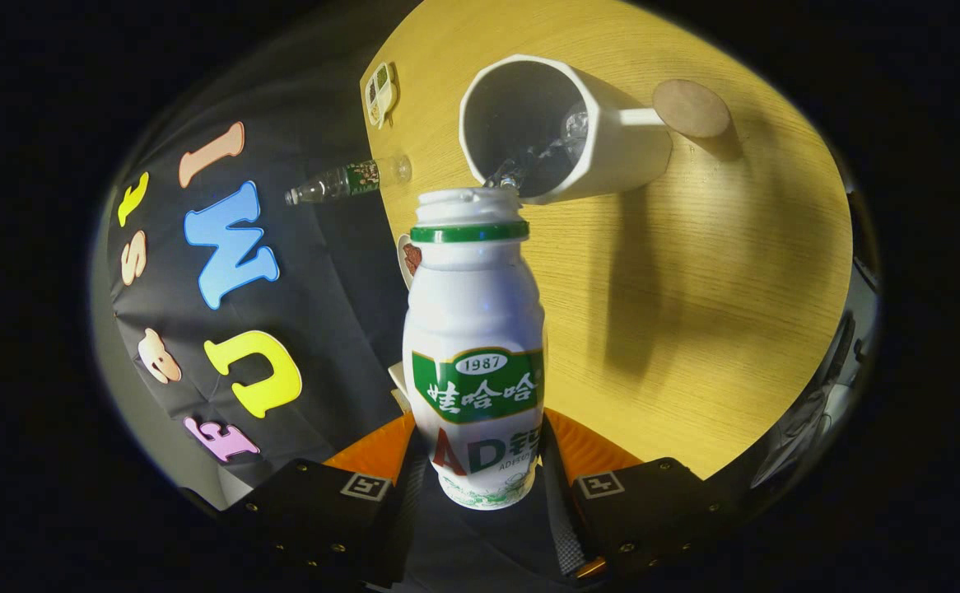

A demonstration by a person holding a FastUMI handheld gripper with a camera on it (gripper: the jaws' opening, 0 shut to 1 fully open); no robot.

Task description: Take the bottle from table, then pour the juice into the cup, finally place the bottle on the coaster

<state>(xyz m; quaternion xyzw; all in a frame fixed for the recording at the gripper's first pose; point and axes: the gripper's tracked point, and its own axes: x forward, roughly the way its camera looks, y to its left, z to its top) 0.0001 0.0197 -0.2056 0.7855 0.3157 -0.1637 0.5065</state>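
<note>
Between hand-held gripper [473,478] fingers, smooth bottle [473,329]

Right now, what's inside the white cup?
Clear liquid glints inside the white cup, in line with the mouth of the bottle clamped in the gripper. The cup's dark inside hides the level.

A small clear bottle [348,181] is seen lying at ten o'clock off the wooden table [694,288], and a sticker [379,93] at its far edge.
</note>
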